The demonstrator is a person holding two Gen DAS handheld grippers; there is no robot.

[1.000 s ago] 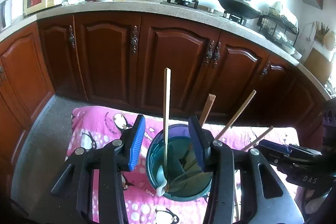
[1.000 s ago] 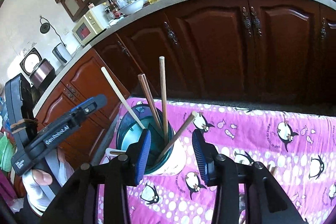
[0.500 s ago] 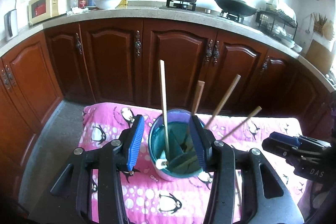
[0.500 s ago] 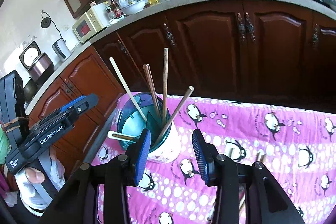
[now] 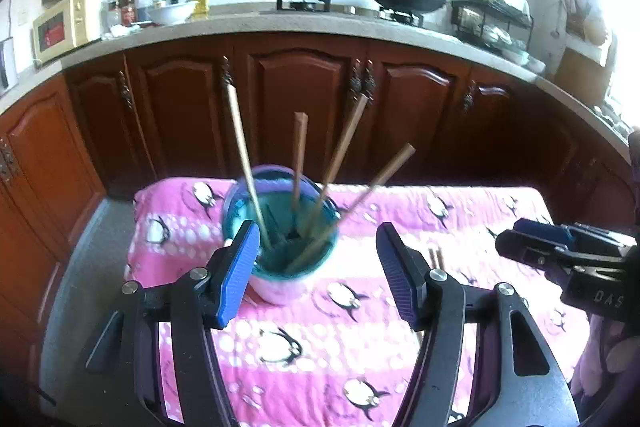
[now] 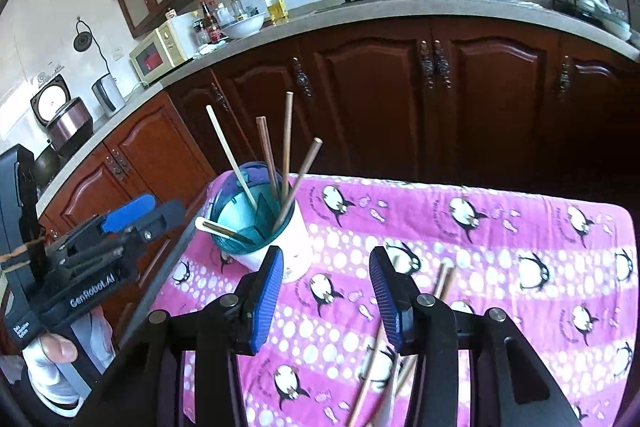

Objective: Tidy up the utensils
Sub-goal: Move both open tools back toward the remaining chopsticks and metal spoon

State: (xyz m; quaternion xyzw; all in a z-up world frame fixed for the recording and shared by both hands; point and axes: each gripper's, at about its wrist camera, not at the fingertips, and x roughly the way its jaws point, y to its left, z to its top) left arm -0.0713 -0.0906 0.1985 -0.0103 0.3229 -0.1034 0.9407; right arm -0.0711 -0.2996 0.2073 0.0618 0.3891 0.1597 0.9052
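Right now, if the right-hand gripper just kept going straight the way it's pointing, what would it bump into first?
Probably the pink penguin cloth, near the loose chopsticks lying between its open jaws. The right gripper points down at the table; the utensil holder sits left of that line. Depth is uncertain.

The holder and the chopsticks standing in it are motion-blurred in the left wrist view. Its near-left rim is covered by the left gripper's blue pad. Loose chopsticks beneath the right gripper are blurred, partly hidden behind its right finger, and cut off at the bottom edge.
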